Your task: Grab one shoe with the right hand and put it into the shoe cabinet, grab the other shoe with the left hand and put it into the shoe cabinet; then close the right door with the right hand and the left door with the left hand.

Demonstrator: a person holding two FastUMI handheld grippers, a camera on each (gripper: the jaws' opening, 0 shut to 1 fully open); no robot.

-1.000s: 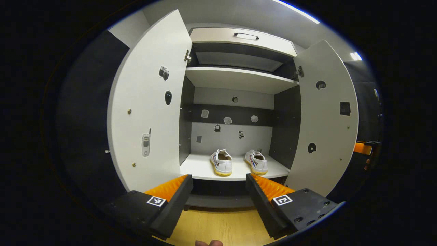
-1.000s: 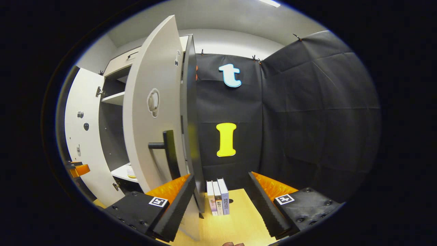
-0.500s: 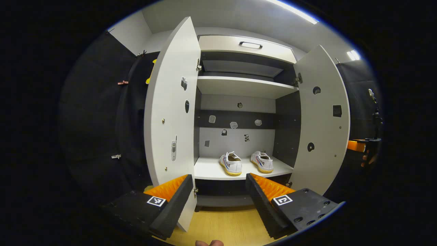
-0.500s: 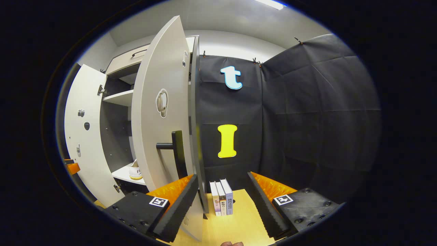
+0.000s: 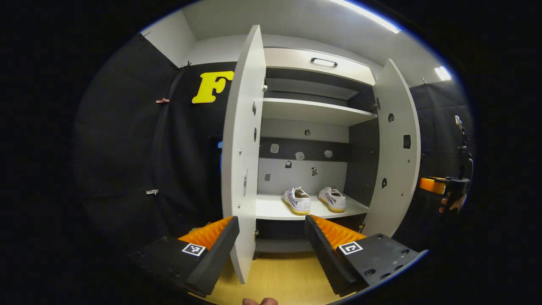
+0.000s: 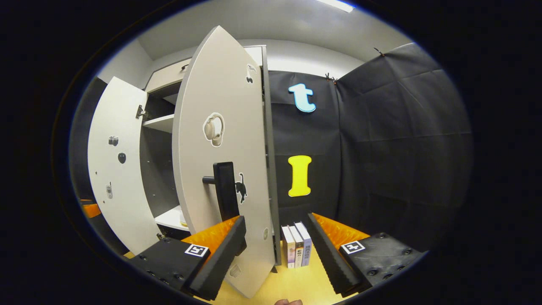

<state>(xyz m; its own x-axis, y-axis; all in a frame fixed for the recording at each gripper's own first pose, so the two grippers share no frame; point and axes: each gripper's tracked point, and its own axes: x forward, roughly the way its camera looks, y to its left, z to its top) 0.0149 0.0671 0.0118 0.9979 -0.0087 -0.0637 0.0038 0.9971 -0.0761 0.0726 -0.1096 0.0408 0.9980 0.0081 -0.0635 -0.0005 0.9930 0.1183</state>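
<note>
Shoes inside cabinet, doors open.

No lettering on shoes or books is legible.

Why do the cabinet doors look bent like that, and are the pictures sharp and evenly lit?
In the left gripper view the fisheye lens bows the left door and right door, yet the shoes stay sharp; a ceiling light strip glares brightly. In the right gripper view the right door bulges too, its handle crisp, the cloth wall dim.
</note>
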